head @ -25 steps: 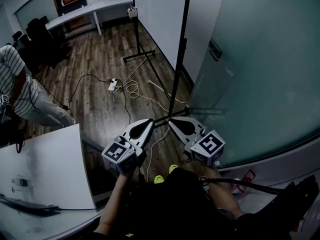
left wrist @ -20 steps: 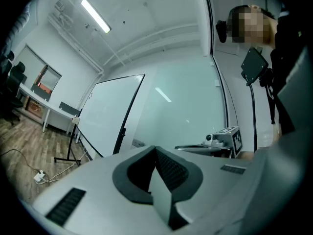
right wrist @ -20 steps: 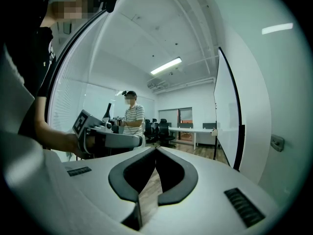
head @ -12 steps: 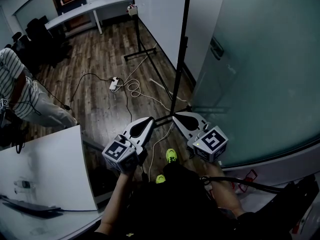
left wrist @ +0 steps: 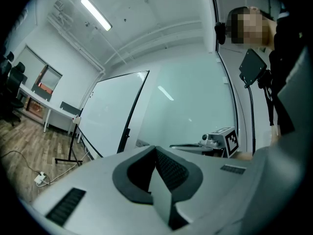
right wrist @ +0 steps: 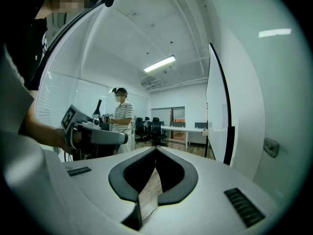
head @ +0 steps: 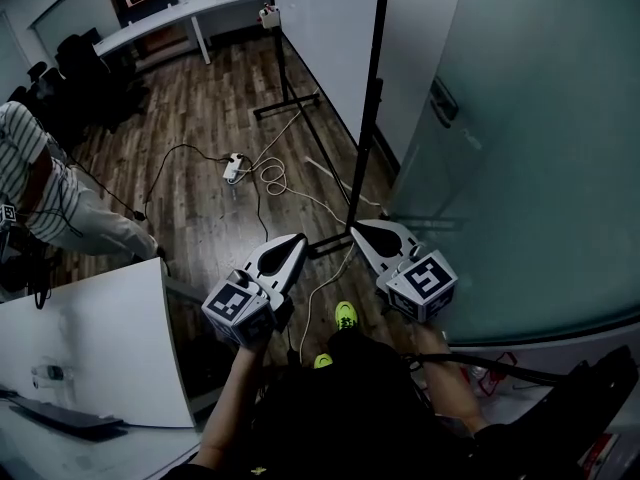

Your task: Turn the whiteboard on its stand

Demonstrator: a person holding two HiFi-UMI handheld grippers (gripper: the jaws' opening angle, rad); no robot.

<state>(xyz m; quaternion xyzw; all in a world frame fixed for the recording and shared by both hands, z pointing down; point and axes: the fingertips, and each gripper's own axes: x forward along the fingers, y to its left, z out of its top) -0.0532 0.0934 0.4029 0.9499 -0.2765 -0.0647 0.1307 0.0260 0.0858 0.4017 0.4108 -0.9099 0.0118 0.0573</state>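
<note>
The whiteboard (head: 322, 28) stands ahead of me, a white panel in a black frame, its upright (head: 372, 118) running down to a foot bar (head: 330, 243) on the wood floor. My left gripper (head: 294, 239) is shut and empty, its tip just left of the foot bar. My right gripper (head: 357, 227) is also shut on nothing, close to the base of the upright. The board (left wrist: 116, 116) shows beyond the closed left gripper (left wrist: 155, 148) in the left gripper view. In the right gripper view the board's edge (right wrist: 216, 116) rises right of the closed right gripper (right wrist: 156, 148).
A frosted glass wall (head: 530, 148) fills the right side. A power strip (head: 234, 168) and loose cables (head: 270, 180) lie on the floor, near a black tripod stand (head: 283, 68). A person in a striped shirt (head: 35, 183) stands left; a white table (head: 85, 343) sits at lower left.
Both grippers have edged forward toward the stand's base, the right one more. A foot in a yellow-green shoe has stepped forward beneath them. Both stay shut.
</note>
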